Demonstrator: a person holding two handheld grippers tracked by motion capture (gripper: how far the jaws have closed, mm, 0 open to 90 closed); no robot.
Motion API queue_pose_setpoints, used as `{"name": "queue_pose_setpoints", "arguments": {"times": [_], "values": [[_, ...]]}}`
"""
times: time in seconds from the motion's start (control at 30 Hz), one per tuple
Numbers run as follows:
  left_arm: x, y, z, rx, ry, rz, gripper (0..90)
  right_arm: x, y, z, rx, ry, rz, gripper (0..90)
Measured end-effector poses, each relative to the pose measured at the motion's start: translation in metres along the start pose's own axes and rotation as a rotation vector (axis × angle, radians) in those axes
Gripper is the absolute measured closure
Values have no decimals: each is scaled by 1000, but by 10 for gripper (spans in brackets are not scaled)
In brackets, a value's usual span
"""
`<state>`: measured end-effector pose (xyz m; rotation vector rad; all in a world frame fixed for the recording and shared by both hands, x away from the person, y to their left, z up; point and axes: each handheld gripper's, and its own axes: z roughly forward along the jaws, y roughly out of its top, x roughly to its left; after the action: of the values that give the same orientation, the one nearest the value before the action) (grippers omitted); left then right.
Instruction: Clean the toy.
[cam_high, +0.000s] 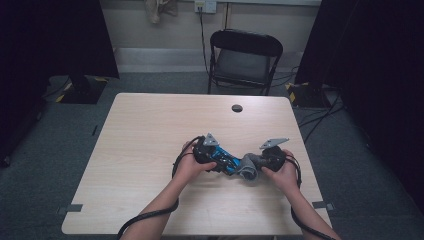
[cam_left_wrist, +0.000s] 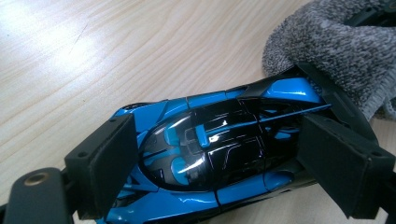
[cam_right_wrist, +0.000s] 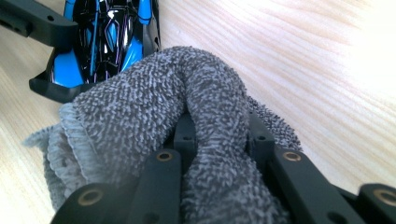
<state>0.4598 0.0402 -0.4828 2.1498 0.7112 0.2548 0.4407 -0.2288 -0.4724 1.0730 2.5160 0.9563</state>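
While left fingers (cam_left_wrist: 205, 163) clamp toy car (cam_left_wrist: 219, 154) | right fingers (cam_right_wrist: 217, 140) pinch cloth (cam_right_wrist: 154, 107) | mid-table (cam_high: 150, 125)

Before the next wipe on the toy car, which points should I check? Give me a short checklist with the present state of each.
1. Left gripper clamps the blue and black toy car at both sides: ok.
2. Right gripper is closed on the grey cloth: ok.
3. Cloth touches the car's end: ok.
4. Car rests flat on the table: cannot tell.
5. Cloth is free of the left gripper's pads: ok.
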Motion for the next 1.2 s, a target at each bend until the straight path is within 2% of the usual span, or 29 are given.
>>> {"name": "queue_pose_setpoints", "arguments": {"times": [0.17, 0.63, 0.97, 1.2], "values": [[0, 1, 0, 8, 0, 0, 125, -5, 3, 1, -7, -29, 0, 722], [0, 1, 0, 6, -2, 0, 125, -17, 6, 3, -19, -73, 70, 722], [0, 1, 0, 5, -2, -1, 125, -22, 4, -2, -25, -103, 67, 722], [0, 0, 0, 2, -4, -2, 126, -23, -3, -16, -35, -91, 44, 722]]}}
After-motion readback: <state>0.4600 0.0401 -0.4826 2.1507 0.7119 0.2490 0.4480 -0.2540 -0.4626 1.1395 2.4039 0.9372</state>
